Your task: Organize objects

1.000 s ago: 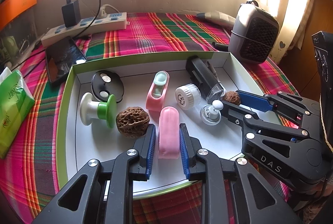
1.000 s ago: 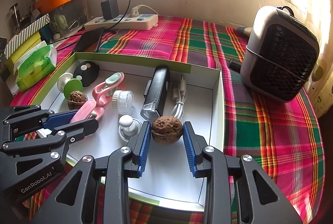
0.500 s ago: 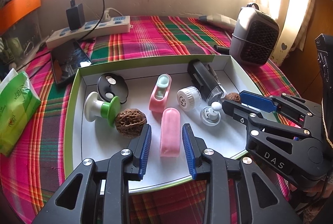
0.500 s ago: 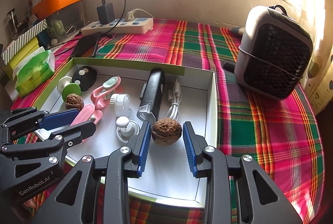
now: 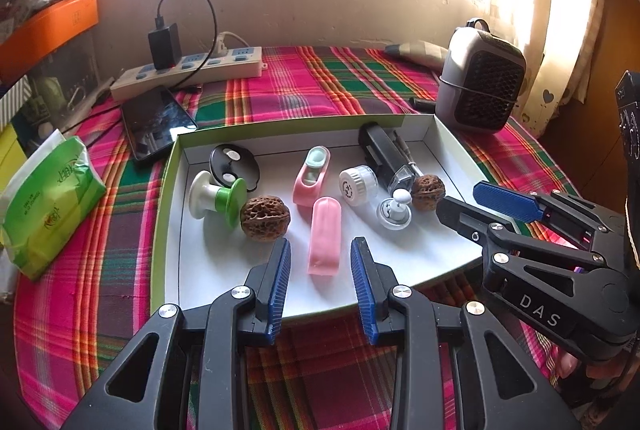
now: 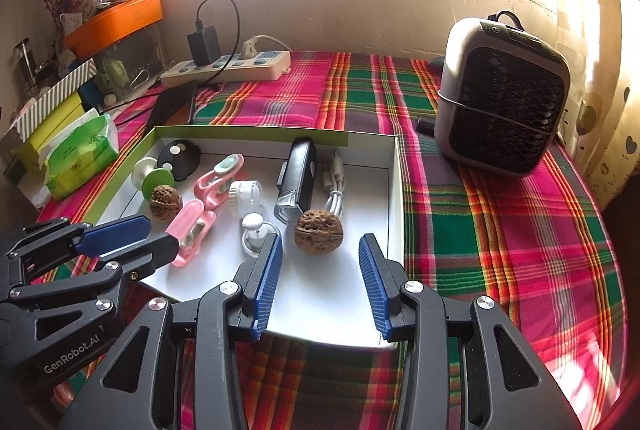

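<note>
I am working left to right across the tray (image 5: 168, 190) on the plaid-covered worktop (image 5: 320, 86).

Left claw (image 5: 320, 262): its jaws have just been opening and are now standing apart. The pink case (image 5: 325, 236), clamped a second ago, is lying flat on the tray floor ahead of and between the pads, touching neither. A first walnut (image 5: 265, 217) is sitting just left of that claw's left finger, against a green-and-white spool (image 5: 218, 199).

Right claw (image 6: 320, 258): its jaws have just been opening too. The second walnut (image 6: 318, 231), gripped a second ago, is resting on the tray floor just ahead of the fingertips, beside a black torch (image 6: 298, 182) and a white cable (image 6: 335, 186), clear of both pads.

Meaning for the task: both items are now released inside the tray, so I am judging these two placements complete. Both claws are backing away from the tray. The next step calls for choosing another loose item.
</note>
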The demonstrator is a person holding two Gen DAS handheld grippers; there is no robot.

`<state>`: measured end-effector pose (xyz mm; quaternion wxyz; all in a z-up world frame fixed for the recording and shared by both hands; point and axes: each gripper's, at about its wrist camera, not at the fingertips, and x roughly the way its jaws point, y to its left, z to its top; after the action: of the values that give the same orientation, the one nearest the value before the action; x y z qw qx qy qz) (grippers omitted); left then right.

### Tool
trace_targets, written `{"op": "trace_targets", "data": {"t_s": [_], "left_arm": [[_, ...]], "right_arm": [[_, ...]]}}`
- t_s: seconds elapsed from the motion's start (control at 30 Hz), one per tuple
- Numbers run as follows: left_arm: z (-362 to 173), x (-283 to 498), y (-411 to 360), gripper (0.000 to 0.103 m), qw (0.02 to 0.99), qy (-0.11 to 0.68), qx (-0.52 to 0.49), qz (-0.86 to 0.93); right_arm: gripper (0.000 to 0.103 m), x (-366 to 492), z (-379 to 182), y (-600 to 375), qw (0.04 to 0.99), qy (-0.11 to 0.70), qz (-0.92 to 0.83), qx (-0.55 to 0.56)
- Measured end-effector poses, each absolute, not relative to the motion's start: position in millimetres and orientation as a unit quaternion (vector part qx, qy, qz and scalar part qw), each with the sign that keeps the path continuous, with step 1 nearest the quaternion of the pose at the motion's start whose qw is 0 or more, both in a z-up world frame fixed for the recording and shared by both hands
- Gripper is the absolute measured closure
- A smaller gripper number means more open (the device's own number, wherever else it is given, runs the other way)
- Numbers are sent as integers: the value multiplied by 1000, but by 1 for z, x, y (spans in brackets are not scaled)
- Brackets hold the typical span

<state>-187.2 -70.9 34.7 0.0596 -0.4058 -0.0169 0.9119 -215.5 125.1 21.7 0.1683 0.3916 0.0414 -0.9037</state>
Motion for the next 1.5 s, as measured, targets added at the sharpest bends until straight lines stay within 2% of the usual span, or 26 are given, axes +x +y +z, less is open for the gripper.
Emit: {"op": "trace_targets", "data": {"t_s": [0.63,1.13,1.27,1.5], "left_arm": [[44,-128,-73,74,23,-26,-387,921],[21,-92,-67,74,15,-16,-413,910],[18,-85,-67,74,13,-15,-417,909],[12,-78,-68,74,0,-17,-424,905]], "right_arm": [[61,-157,29,122,174,35,-905,387],[61,-119,7,121,168,47,-895,411],[54,-111,4,123,164,44,-895,414],[54,-105,2,124,155,47,-894,417]]}}
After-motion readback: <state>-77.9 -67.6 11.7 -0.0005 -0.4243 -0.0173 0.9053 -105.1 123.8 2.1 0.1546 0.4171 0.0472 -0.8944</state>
